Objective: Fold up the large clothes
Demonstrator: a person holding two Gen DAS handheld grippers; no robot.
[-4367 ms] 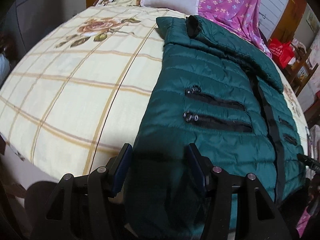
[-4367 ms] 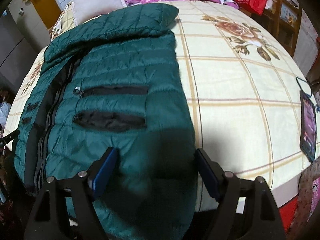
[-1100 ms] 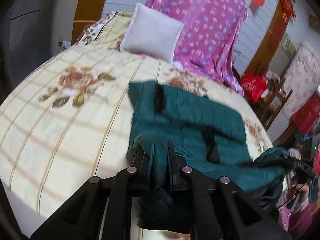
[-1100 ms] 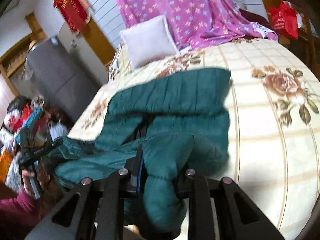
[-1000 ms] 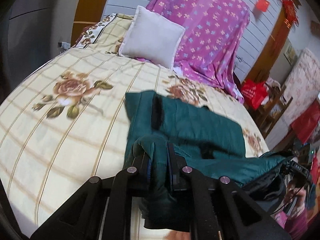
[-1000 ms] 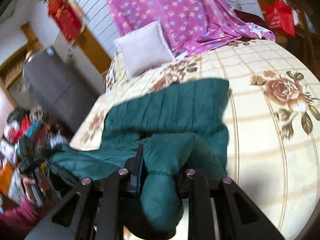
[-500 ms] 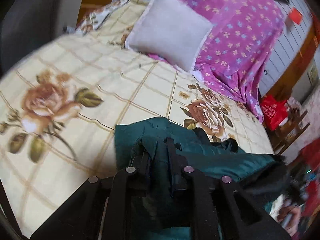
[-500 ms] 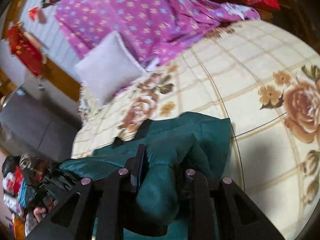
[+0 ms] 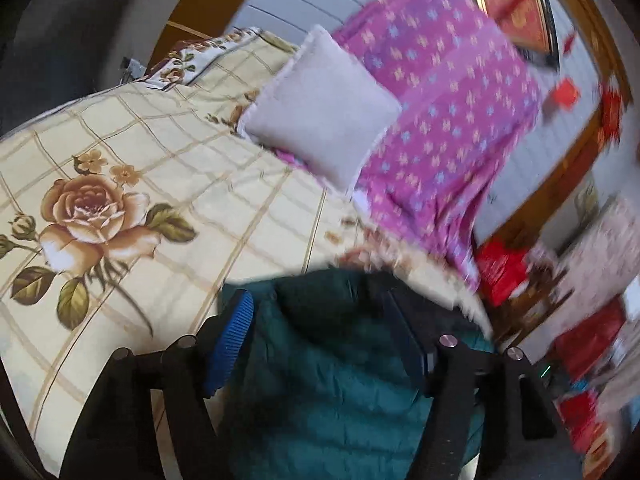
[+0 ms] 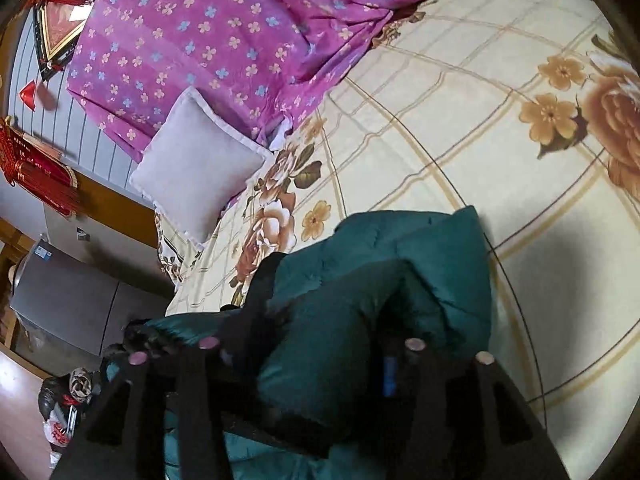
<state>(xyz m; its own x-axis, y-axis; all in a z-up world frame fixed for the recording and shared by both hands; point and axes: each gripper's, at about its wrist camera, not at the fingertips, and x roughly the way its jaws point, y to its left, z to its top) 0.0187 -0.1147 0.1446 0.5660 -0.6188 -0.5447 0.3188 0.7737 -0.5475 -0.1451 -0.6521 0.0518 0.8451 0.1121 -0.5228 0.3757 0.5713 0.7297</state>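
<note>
Half a second ago both grippers were clamped tight on bunched hem of the green puffer jacket; now the left gripper [image 9: 320, 336] has let go, its blue-padded fingers [image 9: 232, 336] spread wide apart with the fabric lying loose between them. The right gripper [image 10: 316, 344] has also parted: its fingers stand well apart on either side of a raised fold of the jacket [image 10: 384, 280], though whether the pads touch the cloth cannot be told in the shadow.

Nearest in both views, the jacket [image 9: 328, 380] lies doubled over on itself on the bed, its lower part brought up over its upper part, in a thick bundle at the near edge of the bedspread [image 9: 168, 184]. In the right wrist view a black lining edge shows along the bundle's left side, and the green fabric spills down leftward off the bed edge.

Beyond the jacket the cream checked bedspread [image 10: 500, 128] with brown roses stretches away. Farther back a pale square cushion [image 9: 320, 104] leans against a purple flowered sheet [image 9: 448, 92] draped at the head of the bed. To the far right in the left wrist view, blurred red bags [image 9: 500, 268] stand beside the bed.
</note>
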